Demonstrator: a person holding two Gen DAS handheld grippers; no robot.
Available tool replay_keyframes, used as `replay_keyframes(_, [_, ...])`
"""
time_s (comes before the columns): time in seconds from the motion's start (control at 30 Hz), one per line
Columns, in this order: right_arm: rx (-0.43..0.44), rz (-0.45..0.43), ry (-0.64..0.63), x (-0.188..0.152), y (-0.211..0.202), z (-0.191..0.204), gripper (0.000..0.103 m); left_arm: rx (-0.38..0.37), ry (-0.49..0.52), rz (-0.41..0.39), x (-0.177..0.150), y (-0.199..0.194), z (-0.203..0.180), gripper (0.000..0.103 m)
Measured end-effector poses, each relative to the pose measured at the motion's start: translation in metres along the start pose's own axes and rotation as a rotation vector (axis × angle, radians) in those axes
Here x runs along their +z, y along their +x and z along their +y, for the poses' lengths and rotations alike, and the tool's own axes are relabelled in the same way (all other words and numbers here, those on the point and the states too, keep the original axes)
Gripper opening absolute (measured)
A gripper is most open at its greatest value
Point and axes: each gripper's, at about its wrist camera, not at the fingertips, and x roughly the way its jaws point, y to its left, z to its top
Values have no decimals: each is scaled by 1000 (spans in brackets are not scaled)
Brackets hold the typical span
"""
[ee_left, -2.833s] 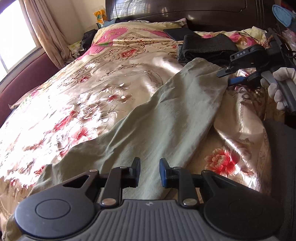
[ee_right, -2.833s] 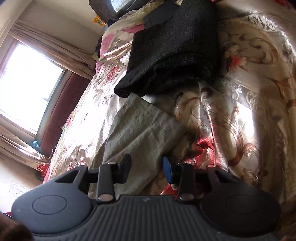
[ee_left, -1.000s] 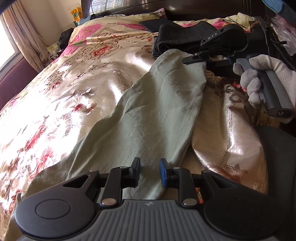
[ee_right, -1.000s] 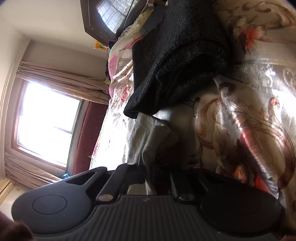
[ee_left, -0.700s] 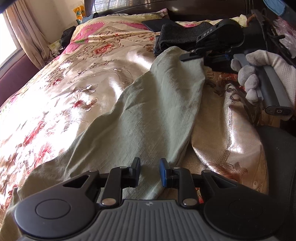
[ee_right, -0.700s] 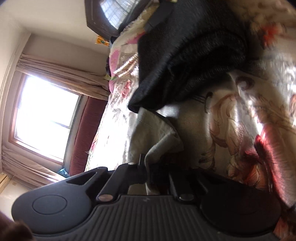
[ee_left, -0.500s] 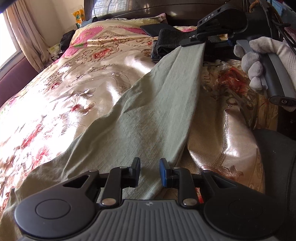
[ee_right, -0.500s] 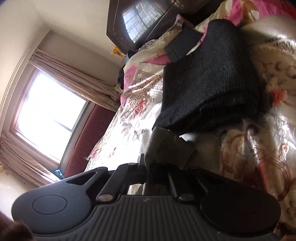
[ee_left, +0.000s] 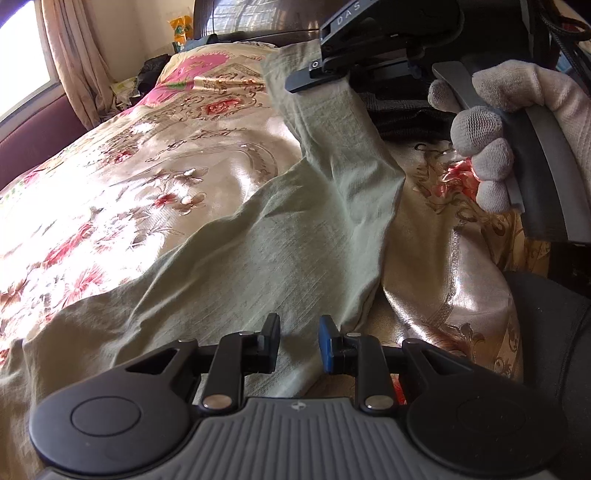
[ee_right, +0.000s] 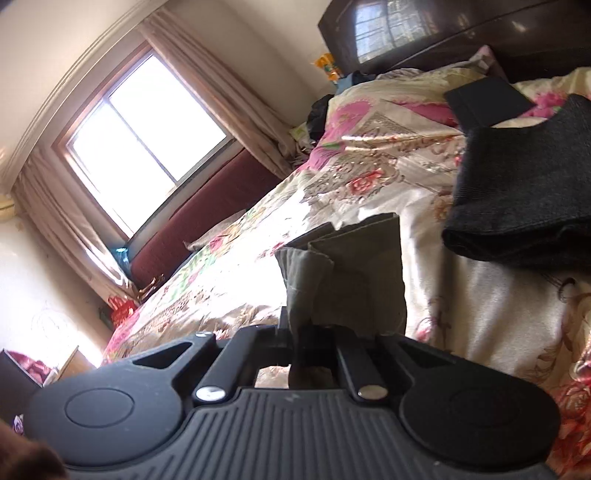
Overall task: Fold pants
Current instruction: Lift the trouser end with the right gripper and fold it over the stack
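Observation:
Grey-green pants (ee_left: 258,243) lie lengthwise on a floral bedspread (ee_left: 110,177). My right gripper (ee_left: 325,79), held by a white-gloved hand, is shut on the far end of the pants and holds that end up off the bed. In the right wrist view the bunched cloth (ee_right: 306,280) sticks up from between the closed jaws of the right gripper (ee_right: 304,332). My left gripper (ee_left: 298,341) is open and empty, low over the near part of the pants.
A folded black garment (ee_right: 524,192) lies on the bed near the headboard (ee_right: 443,33), with a dark flat item (ee_right: 484,99) behind it. A window (ee_right: 144,140) and curtains are on the left. A dark surface (ee_left: 554,325) lies at the bed's right edge.
My right gripper closed on the far end of the pants and has lifted it up and back toward me. My left gripper stayed open over the near end.

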Motion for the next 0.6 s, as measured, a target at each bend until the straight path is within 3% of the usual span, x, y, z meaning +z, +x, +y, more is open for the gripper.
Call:
replay_keyframes(0.23, [120, 155, -152, -33, 35, 69, 4, 42, -114, -23, -27, -27, 37, 39])
replay_keyframes(0.43, [255, 360, -273, -96, 72, 143, 4, 134, -234, -27, -75, -65, 86, 45])
replay_keyframes(0.6, [317, 492, -356, -144, 87, 194, 4, 207, -376, -37, -116, -93, 129, 45])
